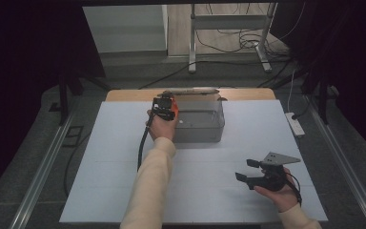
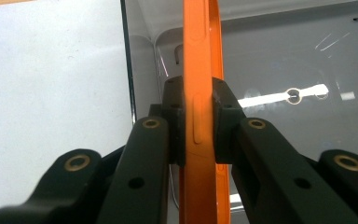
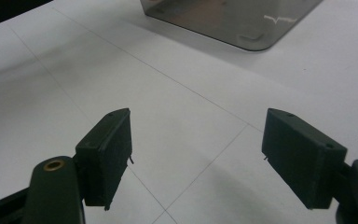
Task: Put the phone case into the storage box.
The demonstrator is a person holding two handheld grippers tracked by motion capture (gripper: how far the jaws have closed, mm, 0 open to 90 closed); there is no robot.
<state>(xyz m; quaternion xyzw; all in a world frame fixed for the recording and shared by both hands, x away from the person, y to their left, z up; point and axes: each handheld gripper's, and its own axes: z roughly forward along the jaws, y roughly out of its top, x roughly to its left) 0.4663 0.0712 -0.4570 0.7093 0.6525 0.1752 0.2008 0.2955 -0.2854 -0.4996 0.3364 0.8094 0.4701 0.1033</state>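
A flat orange item point(image 2: 200, 70), thin like a cased phone with side buttons, stands on edge between the pads of my left gripper point(image 2: 199, 105), which is shut on it. In the high view the left gripper point(image 1: 164, 107) holds the orange item point(image 1: 173, 101) at the left end of a clear plastic box point(image 1: 200, 125). The left gripper view looks down into the box point(image 2: 279, 56) just beyond the item. My right gripper point(image 1: 246, 170) rests near the table's front right, jaws open. Nothing lies between its jaws in the right gripper view point(image 3: 198, 144), and a corner of the box point(image 3: 233, 18) shows far ahead.
A white board point(image 1: 124, 143) covers the table, with a wooden edge point(image 1: 124, 94) at the back. A white power strip point(image 1: 295, 125) lies off the right side. A metal stand point(image 1: 228, 24) and cables are on the floor behind.
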